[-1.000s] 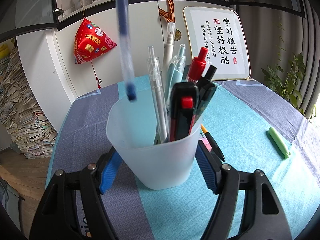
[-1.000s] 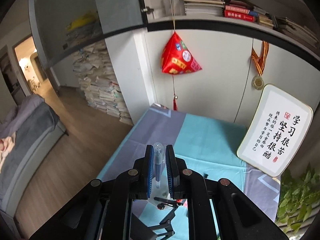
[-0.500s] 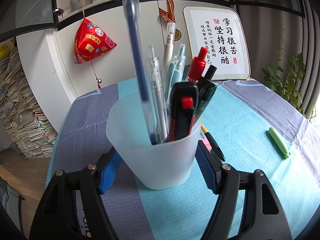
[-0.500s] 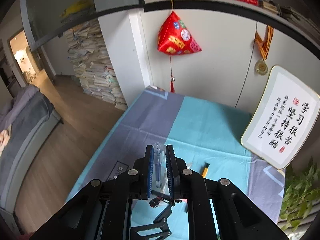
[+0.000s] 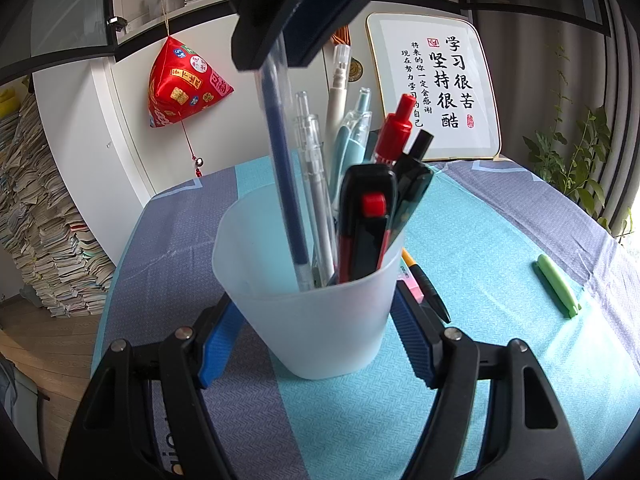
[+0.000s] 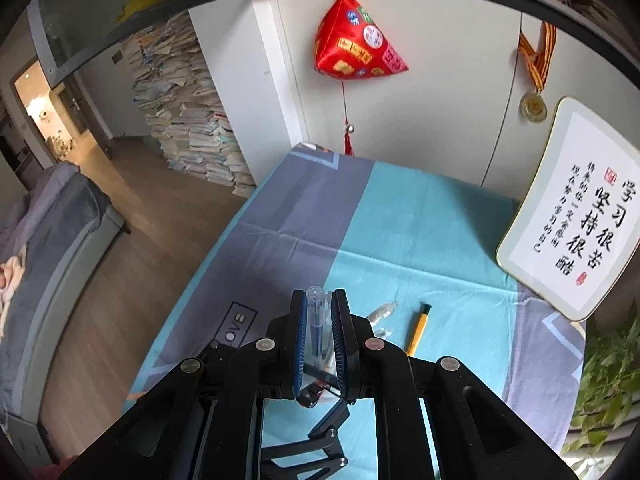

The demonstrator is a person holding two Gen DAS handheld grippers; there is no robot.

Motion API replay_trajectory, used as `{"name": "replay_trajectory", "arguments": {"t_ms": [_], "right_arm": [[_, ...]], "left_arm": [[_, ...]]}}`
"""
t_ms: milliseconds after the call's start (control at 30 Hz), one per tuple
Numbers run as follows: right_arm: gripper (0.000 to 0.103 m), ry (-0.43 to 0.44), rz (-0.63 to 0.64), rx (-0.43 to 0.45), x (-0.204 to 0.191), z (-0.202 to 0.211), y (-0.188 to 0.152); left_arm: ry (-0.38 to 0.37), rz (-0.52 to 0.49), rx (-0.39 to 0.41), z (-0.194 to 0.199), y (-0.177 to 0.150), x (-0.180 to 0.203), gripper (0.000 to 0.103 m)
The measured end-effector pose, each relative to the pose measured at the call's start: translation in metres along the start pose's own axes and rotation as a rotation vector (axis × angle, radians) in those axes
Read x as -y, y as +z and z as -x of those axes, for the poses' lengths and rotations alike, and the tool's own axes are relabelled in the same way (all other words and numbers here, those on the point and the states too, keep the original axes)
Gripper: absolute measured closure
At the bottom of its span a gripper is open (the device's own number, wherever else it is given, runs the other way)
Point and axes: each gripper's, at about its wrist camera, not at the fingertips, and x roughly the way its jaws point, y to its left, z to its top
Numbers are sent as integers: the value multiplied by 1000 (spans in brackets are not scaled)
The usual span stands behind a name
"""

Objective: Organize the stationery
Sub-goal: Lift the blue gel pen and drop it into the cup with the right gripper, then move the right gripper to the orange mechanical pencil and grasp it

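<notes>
A translucent white cup [image 5: 320, 320] stands on the cloth-covered table, holding several pens and a black-and-red utility knife [image 5: 366, 224]. My left gripper [image 5: 316, 336] is shut on the cup, its blue pads against both sides. My right gripper [image 6: 319, 316] is shut on a clear pen with blue ink [image 6: 316, 320] and hangs above the cup; the right gripper shows at the top of the left wrist view [image 5: 304, 12]. The pen [image 5: 286, 184] points down with its tip inside the cup.
A green pen [image 5: 557, 285] lies on the table to the right. A yellow-and-black pen [image 5: 426, 284] and a pink item lie just behind the cup. A framed calligraphy board [image 5: 436, 88] leans on the wall at the back. A plant [image 5: 576, 160] stands at right.
My right gripper has come down with the blue-ink pen. Its tip went from above the rim to deep inside the cup. The left gripper and cup have not moved.
</notes>
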Motion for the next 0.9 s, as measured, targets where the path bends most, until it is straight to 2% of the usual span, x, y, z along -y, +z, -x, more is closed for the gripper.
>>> {"name": "replay_trajectory", "arguments": {"t_ms": [167,267,400,500,667,800,900], "right_arm": [[90,4,-3,3,1,5,-2],[90,17,-20,51,6,25,-1],[90,-29,-63,123,26,54,0],[90,-68,-136,122,52,57,-4],[90,-127,-239,3,95,19,-22],[90,-115,-314,-114,119,-30,-42],[90,-99,-347,-168,126,-62,-51]], "left_arm": [[0,0,0,0,0,0,32],[0,0,-1,0,0,0,32],[0,0,0,0,0,0,32],[0,1,-1,0,0,0,32],[0,0,-1,0,0,0,32],[0,0,-1,0,0,0,32],[0,1,-1,0,0,0,32]]}}
